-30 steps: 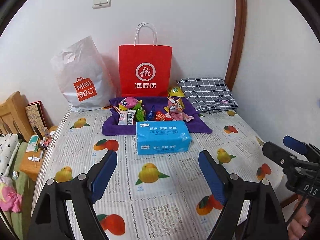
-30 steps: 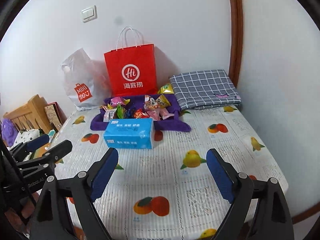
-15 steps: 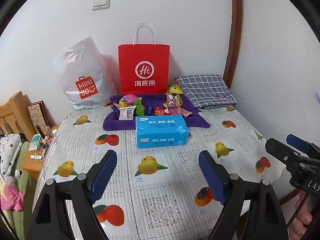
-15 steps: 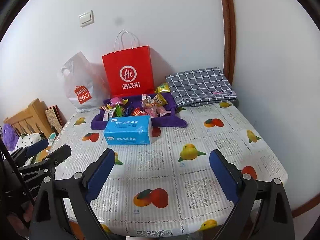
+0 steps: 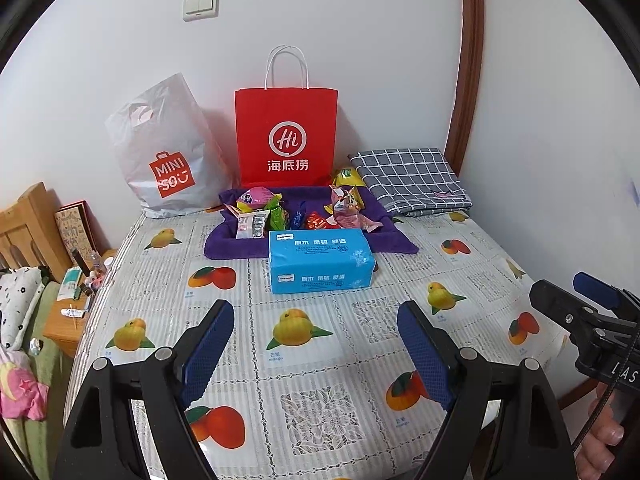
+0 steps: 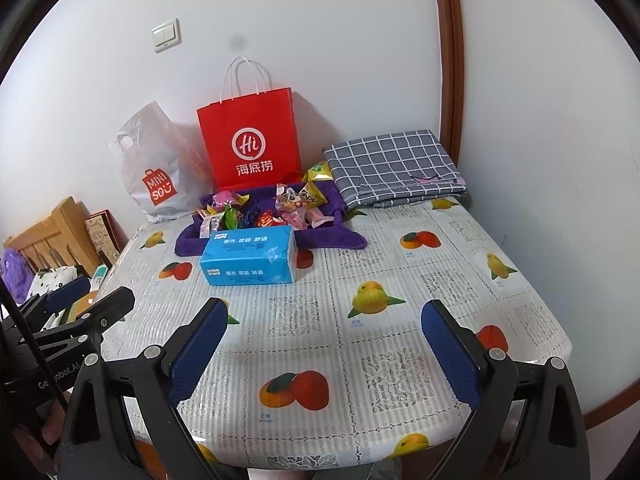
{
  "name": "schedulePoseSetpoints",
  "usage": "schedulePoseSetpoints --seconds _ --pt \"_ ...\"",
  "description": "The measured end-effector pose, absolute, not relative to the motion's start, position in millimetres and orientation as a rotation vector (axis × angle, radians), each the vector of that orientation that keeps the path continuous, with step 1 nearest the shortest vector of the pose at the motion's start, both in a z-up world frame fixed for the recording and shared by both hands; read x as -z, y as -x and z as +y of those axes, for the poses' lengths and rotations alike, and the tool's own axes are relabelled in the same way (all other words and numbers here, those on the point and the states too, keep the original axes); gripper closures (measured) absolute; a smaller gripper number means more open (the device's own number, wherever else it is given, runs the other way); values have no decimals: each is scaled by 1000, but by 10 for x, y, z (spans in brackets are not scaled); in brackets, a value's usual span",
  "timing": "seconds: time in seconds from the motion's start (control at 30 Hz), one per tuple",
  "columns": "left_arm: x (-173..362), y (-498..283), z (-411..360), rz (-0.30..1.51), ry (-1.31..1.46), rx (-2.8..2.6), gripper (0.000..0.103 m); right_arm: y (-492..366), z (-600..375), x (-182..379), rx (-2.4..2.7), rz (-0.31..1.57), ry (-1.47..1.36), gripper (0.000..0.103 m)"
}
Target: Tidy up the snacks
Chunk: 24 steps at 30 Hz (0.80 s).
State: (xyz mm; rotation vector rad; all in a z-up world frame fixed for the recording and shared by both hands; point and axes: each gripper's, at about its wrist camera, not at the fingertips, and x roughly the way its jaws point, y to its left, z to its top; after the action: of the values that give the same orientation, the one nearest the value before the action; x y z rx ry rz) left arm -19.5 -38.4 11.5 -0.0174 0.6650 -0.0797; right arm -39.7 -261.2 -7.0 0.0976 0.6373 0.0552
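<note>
Several small snack packets (image 5: 304,212) (image 6: 264,208) lie in a heap on a purple cloth (image 5: 384,236) (image 6: 336,236) at the back of the table. A red paper bag (image 5: 286,136) (image 6: 250,140) stands upright behind them. My left gripper (image 5: 316,340) is open and empty, hovering over the table's front half, well short of the snacks. My right gripper (image 6: 324,340) is open and empty too, over the front edge. Each gripper shows at the side of the other's view.
A blue tissue pack (image 5: 320,260) (image 6: 250,258) lies in front of the purple cloth. A white plastic bag (image 5: 160,152) leans on the wall at the left. A folded grey checked cloth (image 5: 412,180) lies at the back right. The fruit-print tablecloth (image 5: 304,360) covers the table.
Both grippers have drawn back and risen from the table, so the snacks and bags look smaller and farther. Nothing on the table has moved. Both stay open.
</note>
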Motion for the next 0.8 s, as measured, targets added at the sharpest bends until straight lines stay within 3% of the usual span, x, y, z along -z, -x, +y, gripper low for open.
schedulePoseSetpoints --seconds 0.8 --pt "-137 196 -379 667 20 81 20 466 -2553 7 -84 610 -92 6"
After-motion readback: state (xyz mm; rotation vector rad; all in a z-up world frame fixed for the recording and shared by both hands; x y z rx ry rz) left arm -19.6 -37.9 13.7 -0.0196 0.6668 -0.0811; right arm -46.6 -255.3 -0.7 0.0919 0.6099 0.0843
